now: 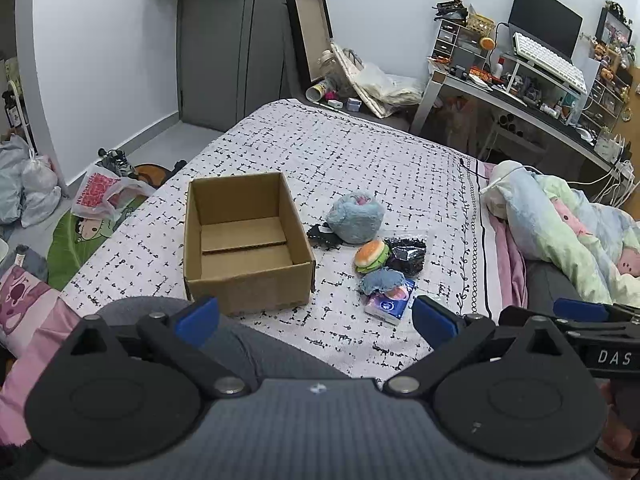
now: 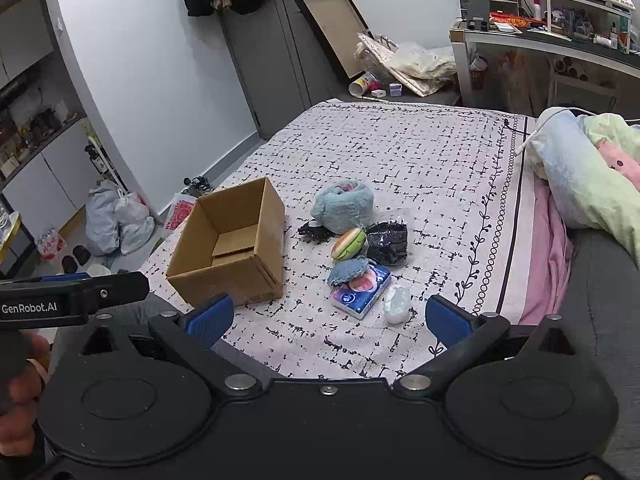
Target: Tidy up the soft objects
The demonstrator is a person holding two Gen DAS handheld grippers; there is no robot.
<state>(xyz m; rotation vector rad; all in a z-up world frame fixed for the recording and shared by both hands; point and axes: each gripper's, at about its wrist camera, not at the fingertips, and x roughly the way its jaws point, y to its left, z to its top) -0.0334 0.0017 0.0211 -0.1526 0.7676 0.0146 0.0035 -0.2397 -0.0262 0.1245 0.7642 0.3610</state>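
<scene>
Hidden, cropped or unreadable parts around the bed

In the left wrist view, the tissue pack (image 1: 387,307) is half covered by a blue knitted piece (image 1: 383,281), and the small clear item at its 4 o'clock in the right wrist view (image 2: 397,305) cannot be identified; the black thing (image 1: 323,236) at 8 o'clock of the fluffy blue plush (image 1: 355,218) is partly tucked beneath it; the right gripper (image 1: 592,330) is cropped at 3 o'clock; desk clutter (image 1: 532,88) is too small to tell.
</scene>
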